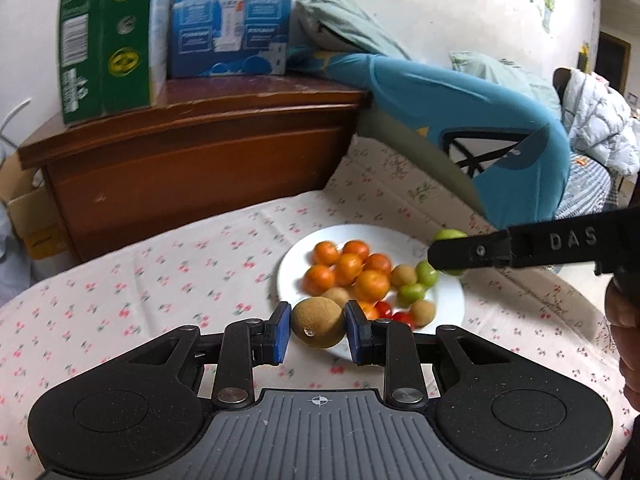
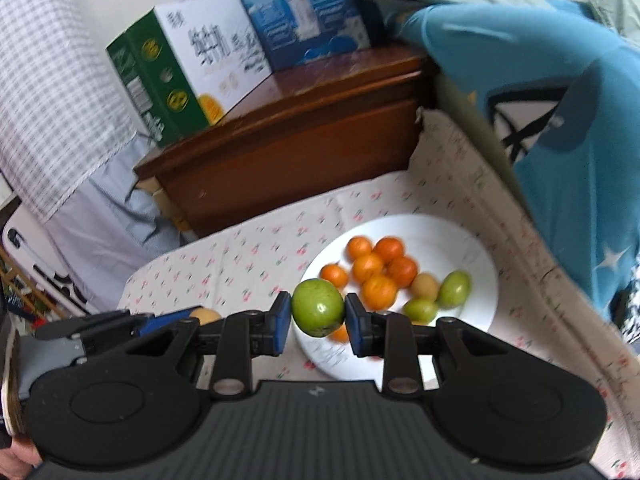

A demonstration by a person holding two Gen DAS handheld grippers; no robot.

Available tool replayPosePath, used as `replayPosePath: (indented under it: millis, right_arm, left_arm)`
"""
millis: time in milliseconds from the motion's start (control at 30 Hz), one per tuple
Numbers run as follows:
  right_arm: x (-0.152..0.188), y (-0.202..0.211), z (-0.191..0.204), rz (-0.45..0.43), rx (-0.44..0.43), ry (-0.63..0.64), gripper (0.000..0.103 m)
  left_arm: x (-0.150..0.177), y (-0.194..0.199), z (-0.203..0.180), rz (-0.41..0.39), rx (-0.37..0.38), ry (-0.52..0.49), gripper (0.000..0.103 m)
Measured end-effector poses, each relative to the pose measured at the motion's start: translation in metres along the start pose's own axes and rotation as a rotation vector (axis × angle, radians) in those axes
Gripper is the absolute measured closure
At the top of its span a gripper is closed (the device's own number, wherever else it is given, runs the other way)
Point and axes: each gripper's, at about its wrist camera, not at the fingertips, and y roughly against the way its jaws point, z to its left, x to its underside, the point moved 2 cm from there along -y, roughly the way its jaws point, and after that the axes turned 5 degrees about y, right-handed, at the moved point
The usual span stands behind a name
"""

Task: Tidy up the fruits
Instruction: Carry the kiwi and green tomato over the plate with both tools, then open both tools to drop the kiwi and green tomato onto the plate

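A brown round fruit (image 1: 318, 322) sits clamped between the blue pads of the left tool (image 1: 318, 330), lifted clear above the near rim of the white plate (image 1: 452, 296). A green fruit (image 2: 318, 307) is pinched the same way in the right tool (image 2: 318, 314), which hangs over the plate's near left edge; from the left wrist view that tool reaches in from the right, its black finger across the green fruit beyond the plate's far right rim. Ahead of both tools the plate carries a cluster of orange fruits (image 1: 352, 268), with more green fruits (image 1: 412, 293) and brown ones (image 1: 404, 276) to their right, and small red fruits (image 1: 386, 309) just beyond the left tool's right pad. The plate rests on a cherry-print cloth (image 1: 160, 280) covering the surface. Further ahead stands a wooden cabinet (image 1: 192, 152) bearing a green box (image 1: 108, 36) and a blue box (image 1: 232, 20), with a blue garment (image 1: 480, 104) draped to the right.
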Motion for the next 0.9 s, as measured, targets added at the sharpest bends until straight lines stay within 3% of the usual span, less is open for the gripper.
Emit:
replayPosePath:
  millis: [200,533,900]
  right_arm:
    - [-0.008,-0.004,-0.017,-0.027,0.027,-0.029,0.074]
    - [-0.011,-0.028,-0.040,-0.011,0.042,-0.070,0.074]
    - [-0.013,-0.061,-0.061,0.013,0.078,-0.082,0.074]
  left_arm:
    - [0.001,-0.016,-0.015,0.018,0.068,-0.004,0.077]
    - [0.013,-0.049,-0.029,0.098,0.110,-0.003,0.077]
    - [0.020,-0.075,-0.039,0.133,0.137,0.010,0.077]
